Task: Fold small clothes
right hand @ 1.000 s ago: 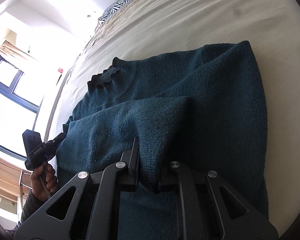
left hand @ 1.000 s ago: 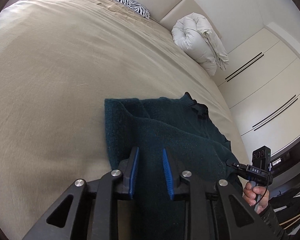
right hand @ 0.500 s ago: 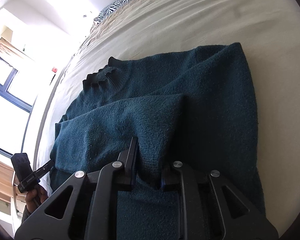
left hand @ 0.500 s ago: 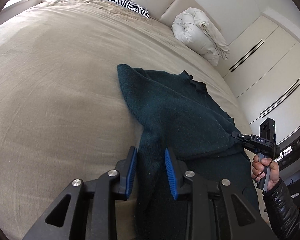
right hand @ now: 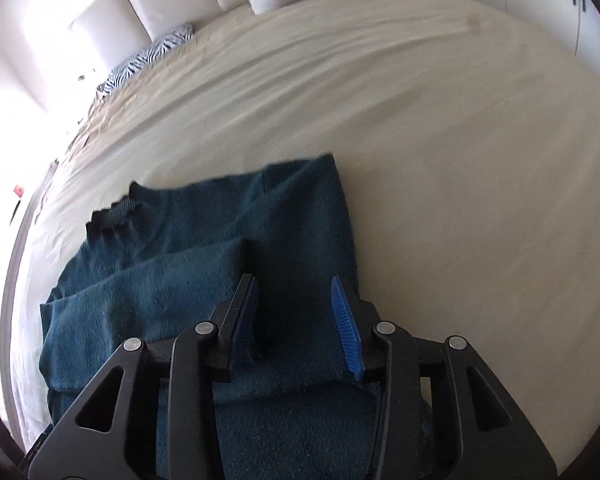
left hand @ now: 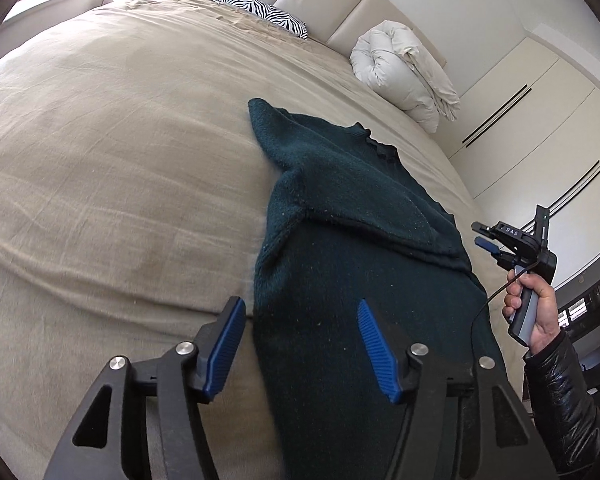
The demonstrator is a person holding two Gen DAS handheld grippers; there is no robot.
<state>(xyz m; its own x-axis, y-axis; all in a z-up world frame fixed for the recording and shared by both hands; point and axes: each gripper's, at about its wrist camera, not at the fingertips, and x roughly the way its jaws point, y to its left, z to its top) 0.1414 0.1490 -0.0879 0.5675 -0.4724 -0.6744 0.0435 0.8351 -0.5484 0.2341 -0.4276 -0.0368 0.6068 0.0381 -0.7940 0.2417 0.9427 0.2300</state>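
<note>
Teal knit sweater, sleeves laid across its body for the next fold, lies near our edge of the bed; our left gripper and right gripper have just been opening, both empty.

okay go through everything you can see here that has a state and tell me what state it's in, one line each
Sweater: lying on the bed, sleeves folded in across the body, not gripped.
Left gripper: open, jaws just opened, nothing pinched.
Right gripper: open, jaws just opened, sweater released.
Duvet: rolled up by the headboard.
Wardrobe doors: shut.
Bed sheet: spread out, lightly wrinkled.
</note>
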